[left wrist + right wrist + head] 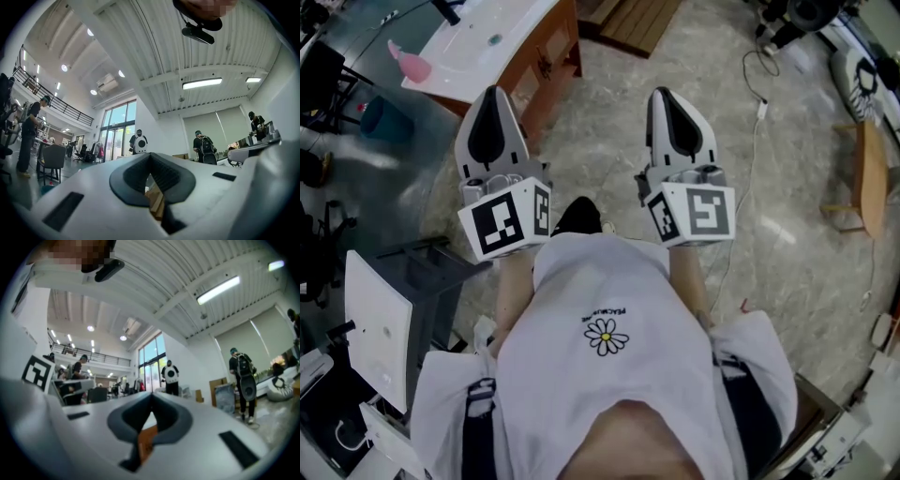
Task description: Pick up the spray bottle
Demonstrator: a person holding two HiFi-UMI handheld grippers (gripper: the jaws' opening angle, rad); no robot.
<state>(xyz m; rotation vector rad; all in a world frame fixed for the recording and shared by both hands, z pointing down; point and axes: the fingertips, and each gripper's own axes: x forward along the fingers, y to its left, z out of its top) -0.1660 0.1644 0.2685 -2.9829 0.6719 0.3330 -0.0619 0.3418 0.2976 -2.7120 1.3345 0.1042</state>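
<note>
While both grippers sit near the person's chest, left gripper and right gripper have jaws closed on nothing. Far left, the pink spray bottle rests on a white counter. Its long axis slants, narrow end far-left; whether it is upright or lying is unclear.

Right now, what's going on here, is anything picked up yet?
A person holds a gripper in each hand, both pointed ahead above the floor. The left gripper and right gripper have their jaws together with nothing in them. A pink object, possibly the spray bottle, sits at the edge of a white sink top ahead to the left, untouched.
</note>
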